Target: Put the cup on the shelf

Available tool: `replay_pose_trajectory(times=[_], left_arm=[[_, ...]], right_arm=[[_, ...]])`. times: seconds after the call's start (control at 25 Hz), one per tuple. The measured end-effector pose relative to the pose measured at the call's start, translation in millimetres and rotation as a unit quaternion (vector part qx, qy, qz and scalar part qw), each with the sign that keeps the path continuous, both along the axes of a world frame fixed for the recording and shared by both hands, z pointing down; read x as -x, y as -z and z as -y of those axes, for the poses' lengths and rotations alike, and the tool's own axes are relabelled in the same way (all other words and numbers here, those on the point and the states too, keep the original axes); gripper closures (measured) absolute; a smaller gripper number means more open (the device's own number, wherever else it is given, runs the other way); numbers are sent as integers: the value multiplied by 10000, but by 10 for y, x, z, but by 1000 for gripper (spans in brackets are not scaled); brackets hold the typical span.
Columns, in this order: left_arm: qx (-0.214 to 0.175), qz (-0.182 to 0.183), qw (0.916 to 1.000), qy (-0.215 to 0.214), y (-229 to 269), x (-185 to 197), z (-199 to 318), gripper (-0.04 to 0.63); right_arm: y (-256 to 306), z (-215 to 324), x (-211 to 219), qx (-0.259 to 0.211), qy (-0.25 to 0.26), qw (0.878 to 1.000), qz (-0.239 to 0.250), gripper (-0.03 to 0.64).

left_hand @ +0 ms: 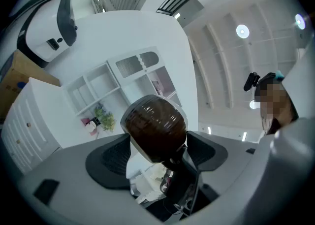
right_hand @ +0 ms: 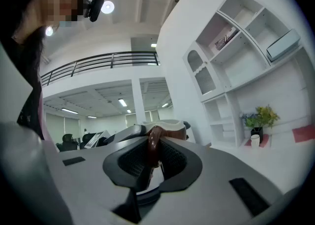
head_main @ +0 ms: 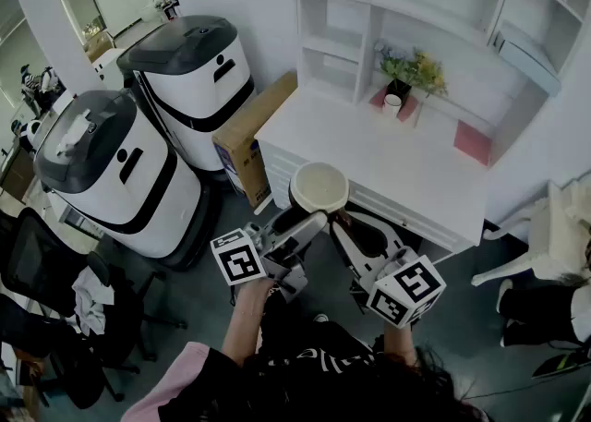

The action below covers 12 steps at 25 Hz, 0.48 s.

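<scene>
The cup (head_main: 319,187) is finished in glossy dark brown outside and cream within. The left gripper (head_main: 309,214) and right gripper (head_main: 342,222) are coloured grey, with black textured pads (left_hand: 106,162), and white cubes (head_main: 237,257) printed with black square markers are carried on them. The desk (head_main: 369,157) and the shelf (head_main: 406,12) above it are painted white. On the desk, pink mats (head_main: 472,141), a small white container (head_main: 392,104) and a green-and-yellow plant (head_main: 416,69) in a black pot are seen. Left of the desk, a brown cardboard box (head_main: 249,134) and white machines (head_main: 189,78) topped and banded in black are shown.
</scene>
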<state>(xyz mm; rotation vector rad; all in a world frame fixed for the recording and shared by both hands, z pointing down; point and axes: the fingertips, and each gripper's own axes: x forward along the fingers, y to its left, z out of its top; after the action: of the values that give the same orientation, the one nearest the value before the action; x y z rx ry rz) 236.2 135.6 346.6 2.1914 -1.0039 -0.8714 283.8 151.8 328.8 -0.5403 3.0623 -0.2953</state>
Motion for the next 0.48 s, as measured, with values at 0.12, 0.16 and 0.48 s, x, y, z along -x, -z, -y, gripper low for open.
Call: replay_pose_trajectory(times=[0.12,0.16,0.48], left_arm=[[12,-14,10000,-25,-18,92,73,241],[16,-21,10000,-33,-23,129,101,241],[46,-126,9998,-123,-65,582,421,241]], right_arm=[[-16,69,95,0,-35,10000,-7,534],[-20,94,134,0,-51,10000,-7,534],[-52,401,601,-5,-145,9998,-109,534]])
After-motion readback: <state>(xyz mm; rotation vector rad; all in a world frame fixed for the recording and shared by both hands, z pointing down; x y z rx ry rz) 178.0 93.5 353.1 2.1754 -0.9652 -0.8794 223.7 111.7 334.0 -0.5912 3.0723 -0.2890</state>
